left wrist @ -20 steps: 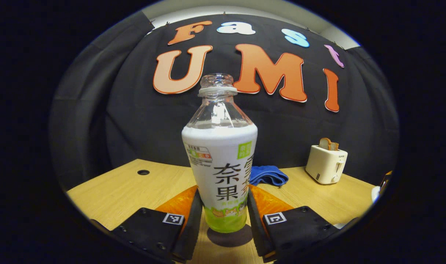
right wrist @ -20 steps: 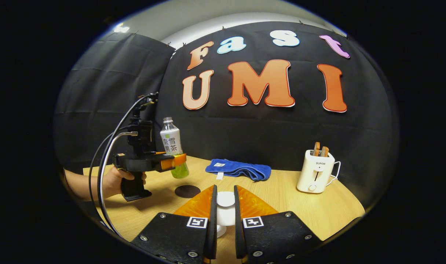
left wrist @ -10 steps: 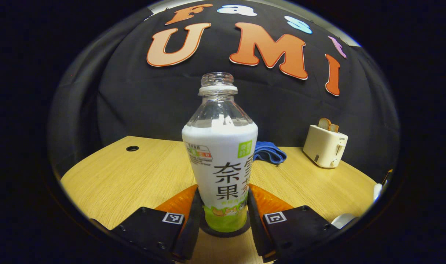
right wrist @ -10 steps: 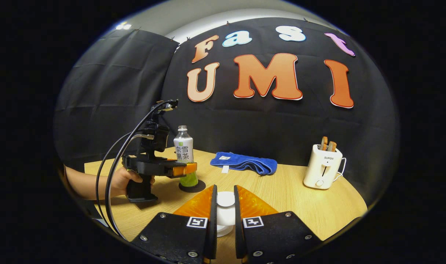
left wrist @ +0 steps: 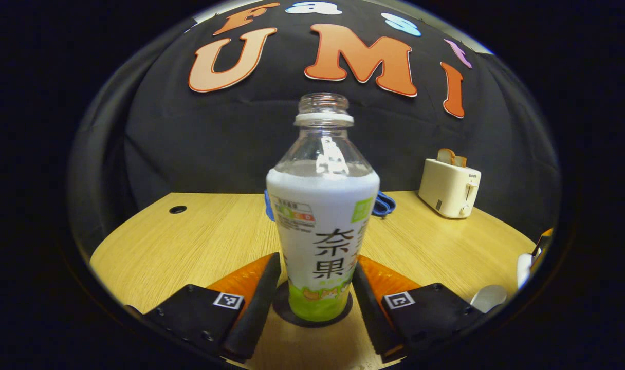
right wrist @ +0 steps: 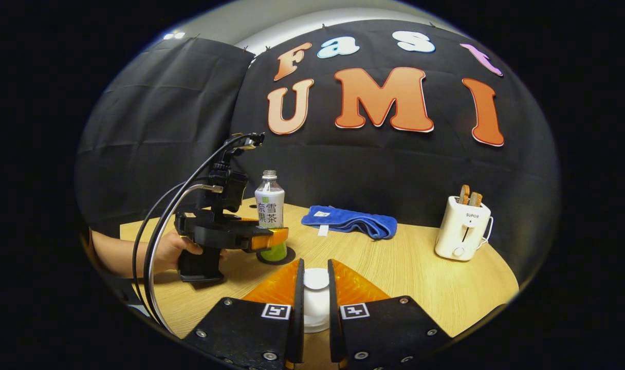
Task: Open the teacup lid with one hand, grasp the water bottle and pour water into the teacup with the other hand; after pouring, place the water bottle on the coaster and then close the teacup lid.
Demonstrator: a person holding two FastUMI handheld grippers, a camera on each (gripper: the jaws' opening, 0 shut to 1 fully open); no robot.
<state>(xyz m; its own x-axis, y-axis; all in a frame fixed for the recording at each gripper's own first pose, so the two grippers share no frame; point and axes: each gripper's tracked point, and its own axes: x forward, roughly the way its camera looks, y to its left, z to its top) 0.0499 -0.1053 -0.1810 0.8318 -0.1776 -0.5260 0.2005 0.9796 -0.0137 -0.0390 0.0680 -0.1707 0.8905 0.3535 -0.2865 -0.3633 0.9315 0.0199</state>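
Observation:
The water bottle, uncapped, with a white and green label, stands upright on the round dark coaster. My left gripper is open, one finger on each side of the bottle's base with a small gap. In the right gripper view the bottle and coaster are left of centre, with the left gripper held by a hand around them. My right gripper is shut on the white teacup lid. The teacup peeks in at the lower right of the left gripper view.
A folded blue towel lies at the back of the wooden table. A cream toaster with toast in it stands at the back right. A cable hole is in the tabletop at the far left.
The bottle came down onto the coaster and now stands there. My left gripper's fingers have spread off it. The right gripper still holds the lid, barely moved.

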